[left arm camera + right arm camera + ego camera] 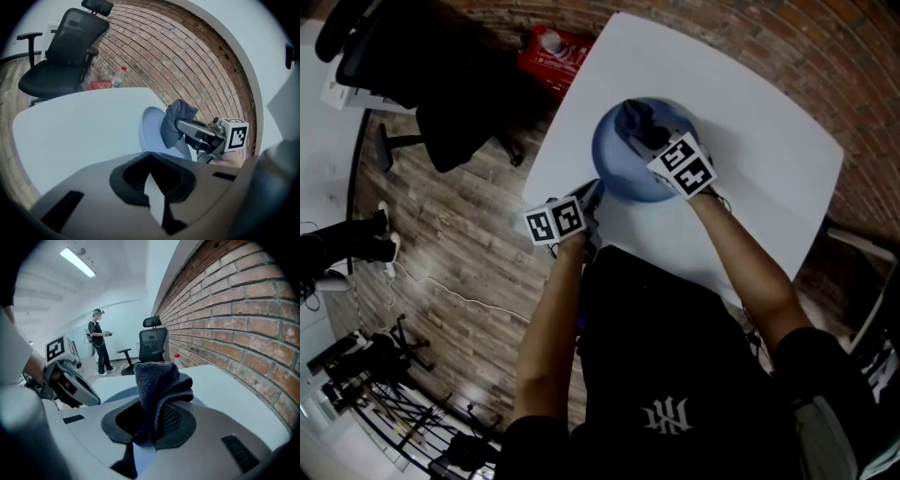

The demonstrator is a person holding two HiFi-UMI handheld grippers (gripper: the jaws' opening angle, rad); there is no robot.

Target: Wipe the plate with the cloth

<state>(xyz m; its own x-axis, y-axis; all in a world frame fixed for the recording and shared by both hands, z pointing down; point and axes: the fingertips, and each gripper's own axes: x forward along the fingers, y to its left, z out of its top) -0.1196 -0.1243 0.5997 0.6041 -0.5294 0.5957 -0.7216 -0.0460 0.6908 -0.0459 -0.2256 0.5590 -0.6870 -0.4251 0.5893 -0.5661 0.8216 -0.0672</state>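
The right tool (149,432) is clamped on the dark cloth (159,380) over the blue plate (623,180), upper centre on the white surface (759,141). The left tool (154,199) seems pinched on the plate's lower-left rim. I'd press the cloth flat, sweep in circles and keep that rim steady.

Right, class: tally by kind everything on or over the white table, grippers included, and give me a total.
Plates: 1, the blue plate
Cloths: 1, the dark cloth
Grippers: 2, the left gripper and the right gripper
Total: 4
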